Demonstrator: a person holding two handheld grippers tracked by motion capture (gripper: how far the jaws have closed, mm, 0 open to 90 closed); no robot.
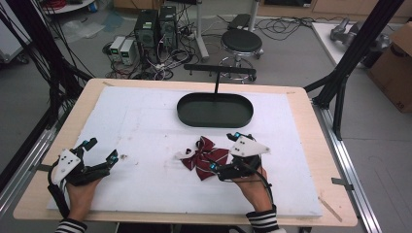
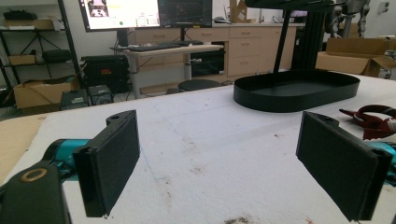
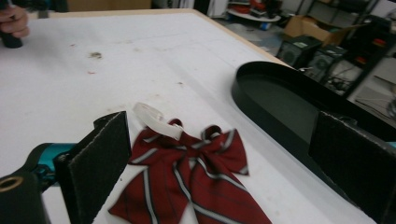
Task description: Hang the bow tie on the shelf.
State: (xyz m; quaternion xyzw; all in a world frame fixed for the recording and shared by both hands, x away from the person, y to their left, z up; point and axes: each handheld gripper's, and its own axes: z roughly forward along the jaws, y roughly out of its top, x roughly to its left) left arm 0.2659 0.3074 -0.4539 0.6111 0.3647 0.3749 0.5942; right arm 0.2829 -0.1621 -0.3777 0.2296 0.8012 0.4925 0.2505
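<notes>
High view first: the left gripper (image 1: 101, 151) is held low at the near left of the white mat (image 1: 145, 121), its jaws spread wide with nothing between them, and the left hand (image 1: 81, 194) is wrapped around its grip. The right gripper (image 1: 224, 151) is held at the centre right by the right hand (image 1: 252, 187), jaws likewise parted. A dark red striped bow tie (image 1: 204, 158) is seen lying flat on the mat just to the left of the right gripper's jaws, close to the nearer tip; whether it is touched cannot be told from here. A black oval tray (image 1: 215, 110) with an upright post is placed beyond both grippers, nearer the right one. Left gripper view next: the two black pads (image 2: 114, 158) are shown far apart over bare, lightly soiled mat, the tray (image 2: 299, 91) is seen ahead and to the right, and an edge of the bow tie (image 2: 373, 122) is caught just past the right-hand jaw. Right gripper view now: the jaws are opened wide, and the bow tie (image 3: 191, 179) is framed between them, resting on the mat nearer the left jaw, with its white clip (image 3: 154, 120) at the far side. The tray (image 3: 280, 100) is seen ahead on the right.
</notes>
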